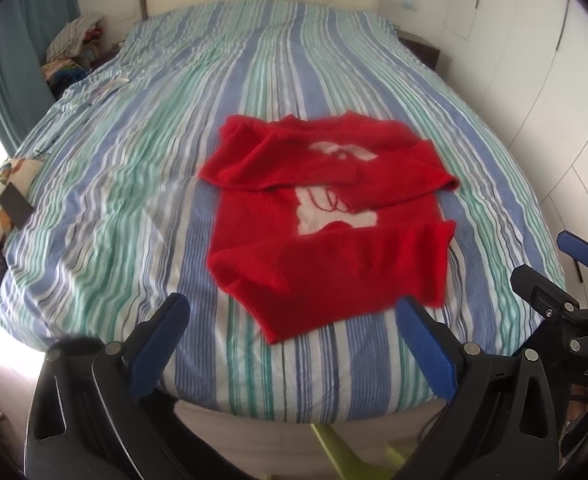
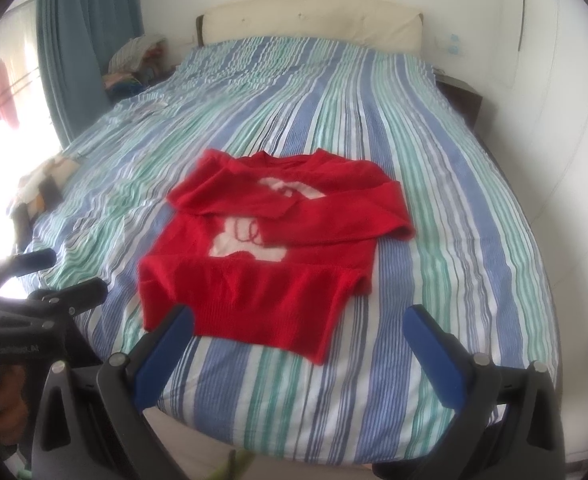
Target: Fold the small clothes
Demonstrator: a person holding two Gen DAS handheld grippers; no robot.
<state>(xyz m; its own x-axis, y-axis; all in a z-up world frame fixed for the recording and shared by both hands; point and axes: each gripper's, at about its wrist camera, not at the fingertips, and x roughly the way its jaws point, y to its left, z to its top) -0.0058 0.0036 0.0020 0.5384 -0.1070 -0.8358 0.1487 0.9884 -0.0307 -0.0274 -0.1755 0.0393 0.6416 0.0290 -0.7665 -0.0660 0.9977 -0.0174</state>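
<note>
While the fuzzy red knit sweater with the white chest motif (image 1: 326, 232) lies flat near the foot of the bed on the blue, green and white striped cotton cover (image 1: 134, 208), both sleeves already crossed over its chest, I hold my left gripper (image 1: 294, 344) and right gripper (image 2: 300, 344) spread wide and empty just short of its hem. To fold well, I judge each should pinch a bottom corner through both layers and carry the hem evenly to the neckline. That soft, thick knit looks springy and may creep on the crinkled cover.
</note>
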